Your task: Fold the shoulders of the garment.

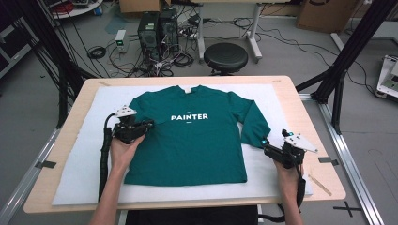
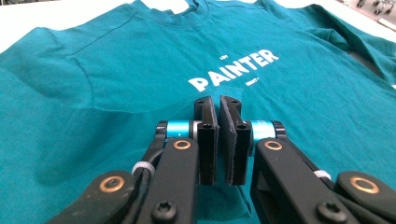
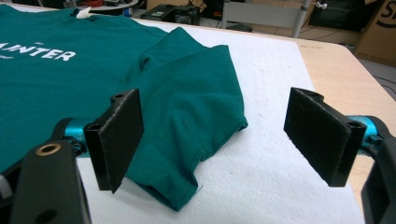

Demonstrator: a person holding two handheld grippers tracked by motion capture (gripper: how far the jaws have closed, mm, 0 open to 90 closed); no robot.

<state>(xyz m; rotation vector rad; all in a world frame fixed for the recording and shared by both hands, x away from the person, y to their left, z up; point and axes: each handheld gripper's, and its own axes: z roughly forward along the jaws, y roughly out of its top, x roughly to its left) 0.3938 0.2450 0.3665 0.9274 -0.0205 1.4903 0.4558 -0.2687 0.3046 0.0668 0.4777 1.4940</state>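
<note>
A dark green shirt (image 1: 192, 145) printed PAINTER lies face up on a white foam mat (image 1: 80, 159). My left gripper (image 1: 149, 125) hovers over the shirt's left side, pointing right. In the left gripper view its jaws (image 2: 218, 100) are pressed together, and a bit of green cloth (image 2: 224, 203) hangs beneath the pads. No left sleeve sticks out past the shirt's left edge. The right sleeve (image 1: 253, 124) lies angled down toward my right gripper (image 1: 266, 149). That gripper (image 3: 219, 140) is open just above the mat, the sleeve's cuff (image 3: 187, 154) between its pads, beside the left one.
The mat covers most of a wooden table (image 1: 324, 173). A strip of tape (image 1: 320, 183) lies near its right front corner. Behind the table stand a black stool (image 1: 225, 57), computer towers (image 1: 157, 28) and floor cables. Black frame posts (image 1: 345, 56) rise at the right.
</note>
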